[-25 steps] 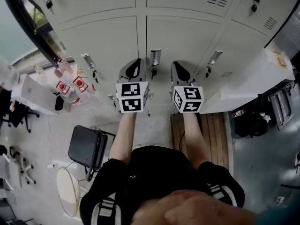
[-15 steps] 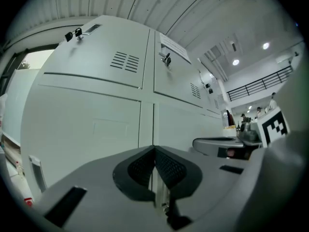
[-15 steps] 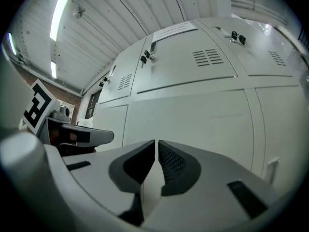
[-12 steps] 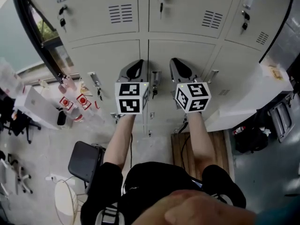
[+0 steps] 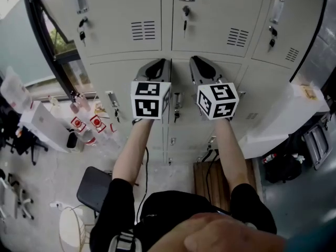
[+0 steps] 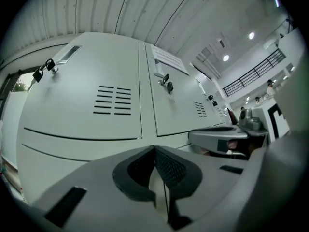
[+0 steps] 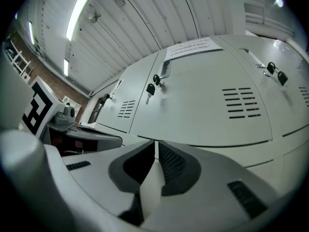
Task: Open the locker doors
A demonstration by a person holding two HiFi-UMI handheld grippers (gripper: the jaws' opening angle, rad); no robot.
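Ahead of left claw (image 5: 159,63) and right claw (image 5: 196,60), locker doors (image 5: 122,14) stand shut

Even indoor light, bright ceiling lamps, strong fisheye bending at edges, near foreground soft.

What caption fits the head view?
Left hand-held gripper and right hand-held gripper, both shut, face closed locker doors.

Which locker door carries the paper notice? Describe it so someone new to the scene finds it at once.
Start at the bank of pale grey lockers and take its upper row. The middle door there has a key hanging near its left edge and vent slits toward its right. Only it bears a white paper notice near its top.
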